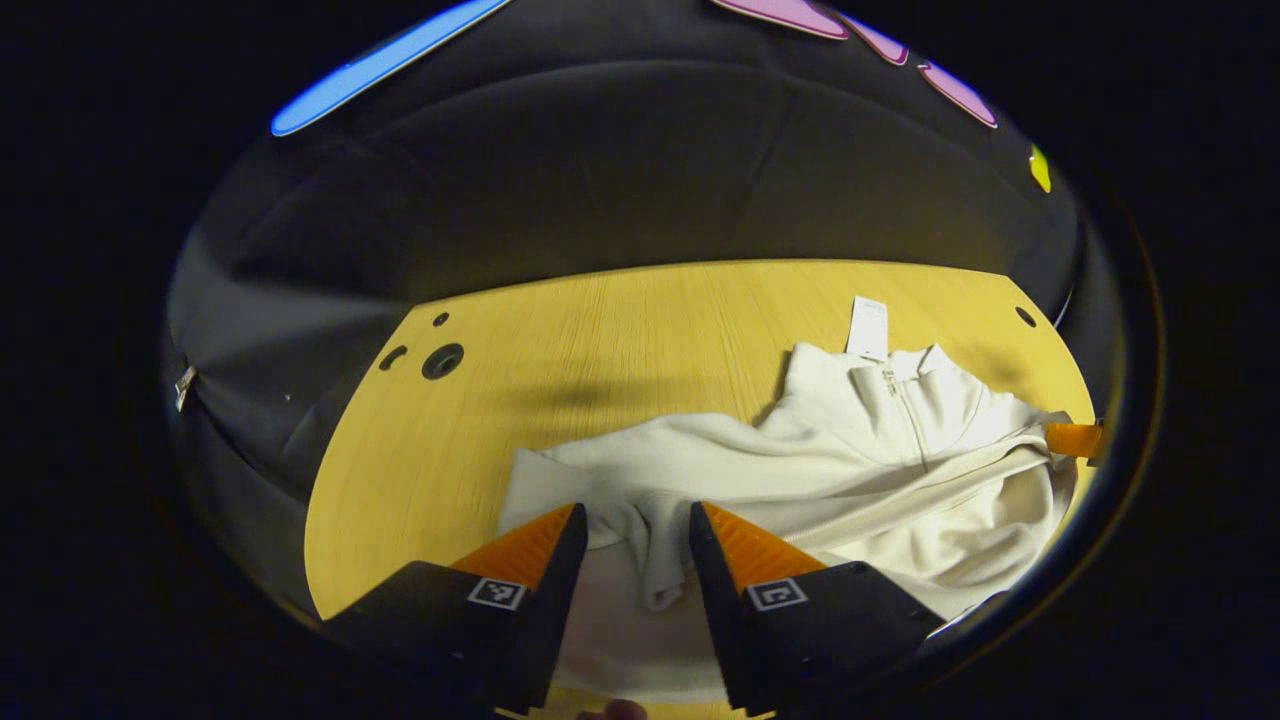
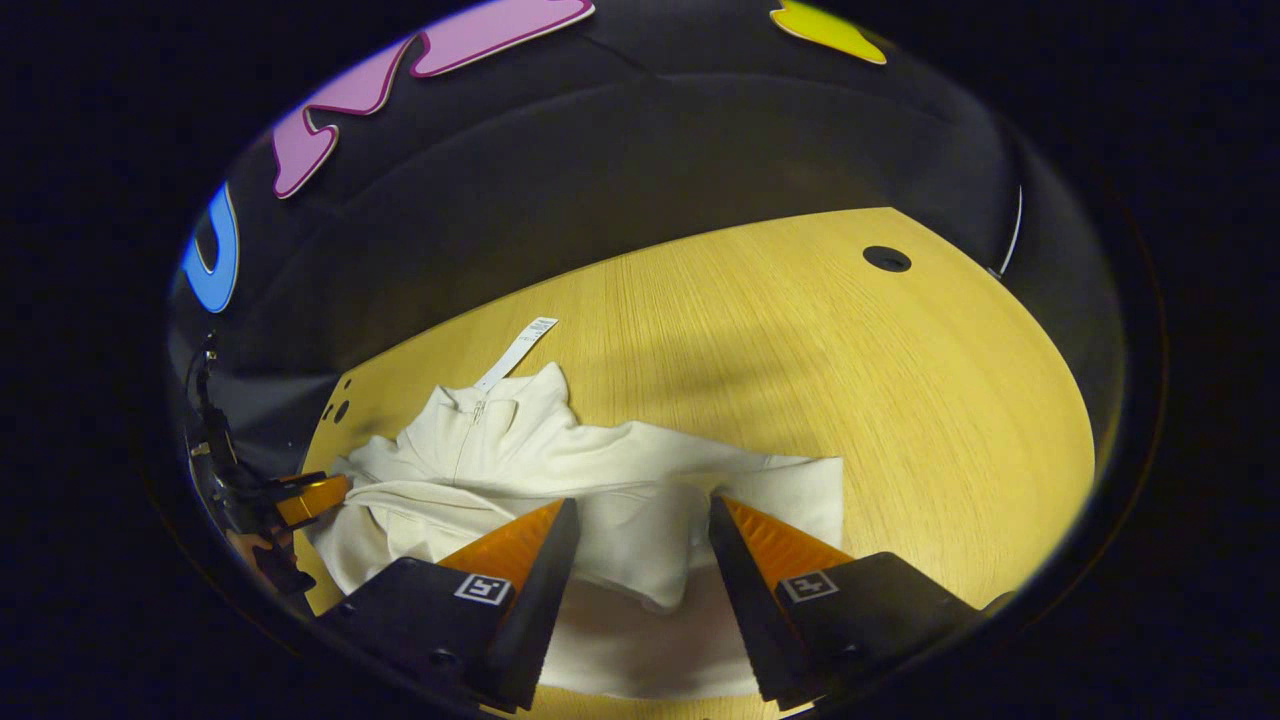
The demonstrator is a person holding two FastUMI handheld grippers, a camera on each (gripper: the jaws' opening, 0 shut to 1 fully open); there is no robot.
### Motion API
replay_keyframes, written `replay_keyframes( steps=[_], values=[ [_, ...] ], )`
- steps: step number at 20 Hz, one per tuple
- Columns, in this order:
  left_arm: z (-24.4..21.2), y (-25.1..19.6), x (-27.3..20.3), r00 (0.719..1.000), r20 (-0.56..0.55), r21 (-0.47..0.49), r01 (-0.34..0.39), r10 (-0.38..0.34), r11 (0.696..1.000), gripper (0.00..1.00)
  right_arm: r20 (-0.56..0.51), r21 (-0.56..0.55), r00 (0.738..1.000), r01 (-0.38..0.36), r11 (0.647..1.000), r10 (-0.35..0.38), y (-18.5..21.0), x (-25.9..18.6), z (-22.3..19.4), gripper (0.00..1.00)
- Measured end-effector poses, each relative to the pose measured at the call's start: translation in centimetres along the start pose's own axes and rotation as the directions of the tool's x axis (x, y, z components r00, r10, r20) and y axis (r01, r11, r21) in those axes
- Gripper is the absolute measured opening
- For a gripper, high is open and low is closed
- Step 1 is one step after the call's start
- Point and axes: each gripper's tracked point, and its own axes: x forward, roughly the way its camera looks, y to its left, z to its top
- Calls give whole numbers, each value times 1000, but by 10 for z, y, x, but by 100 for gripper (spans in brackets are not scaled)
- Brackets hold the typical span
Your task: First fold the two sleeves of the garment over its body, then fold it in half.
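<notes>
— Left gripper view: the left gripper (image 1: 637, 530) hangs open over a cream zip-neck pullover (image 1: 850, 470) lying lower right on the wooden table (image 1: 600, 330).

— Right gripper (image 2: 640, 525) is open too, above a sleeve (image 2: 660, 545). I'd pinch the cuff low, then lay it flat across the body.

- A wooden table (image 1: 620, 330) with a pale yellow grain carries everything; its far edge meets the booth's black cloth wall.
- A cream zip-neck garment (image 1: 880, 460) lies directly on it, spread ahead of the left gripper's jaws and off to their right in the left gripper view.
- One sleeve (image 1: 660, 560) lies folded across the body, its cuff between those jaws.
- A white tag (image 1: 868, 328) rests on the wood beyond the collar.
- A round hole (image 2: 886, 259) sits far ahead and right of the right gripper's jaws.
</notes>
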Motion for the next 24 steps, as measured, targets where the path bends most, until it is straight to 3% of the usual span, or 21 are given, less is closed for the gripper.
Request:
replay_keyframes(
  steps=[1,3,7,17,19,24],
  values=[
    [7,-1,-6,999,31,0,8,-8,1000,74,12,-4,1000,2,1000,-2,0,-6,3,84],
    [23,-3,-18,995,98,6,23,-24,1000,81,48,-6,999,-7,1000,7,3,-19,14,92],
    [38,-7,-42,986,161,15,35,-37,999,81,126,-5,988,-87,996,87,18,-52,36,92],
    [60,-11,-137,941,323,-65,127,-100,990,82,260,-102,957,-107,989,130,22,-150,53,92],
    [57,-11,-158,931,349,-69,137,-105,988,82,279,-118,947,-132,984,160,31,-169,52,92],
    [38,-13,-207,918,379,-88,166,-121,982,82,364,-164,917,-109,980,163,39,-219,52,92]
  ],
)
